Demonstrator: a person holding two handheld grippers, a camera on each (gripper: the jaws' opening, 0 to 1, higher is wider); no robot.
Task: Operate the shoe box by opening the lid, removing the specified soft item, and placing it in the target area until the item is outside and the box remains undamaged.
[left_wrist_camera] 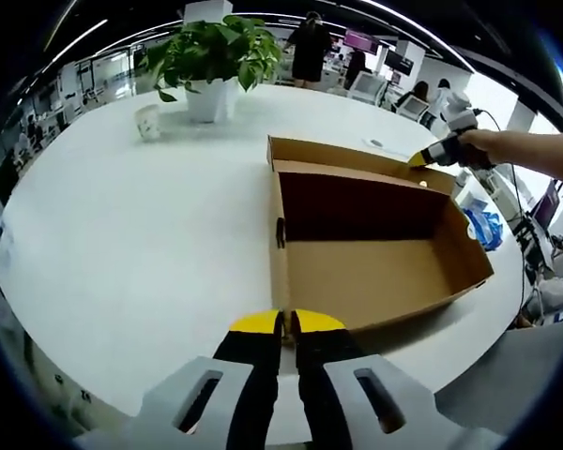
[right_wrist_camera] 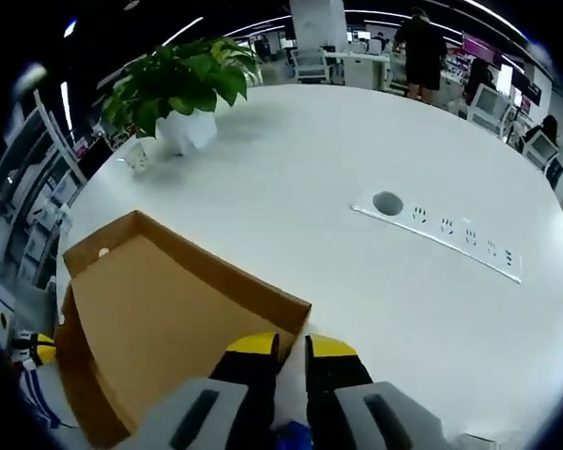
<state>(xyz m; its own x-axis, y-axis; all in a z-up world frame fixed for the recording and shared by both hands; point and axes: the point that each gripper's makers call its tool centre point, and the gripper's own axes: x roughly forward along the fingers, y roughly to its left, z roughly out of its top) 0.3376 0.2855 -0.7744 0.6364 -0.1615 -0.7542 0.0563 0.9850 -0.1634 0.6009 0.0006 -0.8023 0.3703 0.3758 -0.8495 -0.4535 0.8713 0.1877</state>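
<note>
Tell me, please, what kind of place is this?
Probably an open-plan office. A big round white table has a built-in power strip and a potted plant; behind it are desks with monitors and people.

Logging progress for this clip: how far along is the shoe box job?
Done: the shoe box is open, its lid folded back. Its visible interior looks empty, and I see no soft item on the table. In hand: the right gripper is at the lid's edge; the left gripper is shut. Placement can't be confirmed.

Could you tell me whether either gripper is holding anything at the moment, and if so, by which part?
The right gripper pinches the far corner of the open lid of the shoe box. The left gripper holds nothing, jaws nearly closed.
</note>
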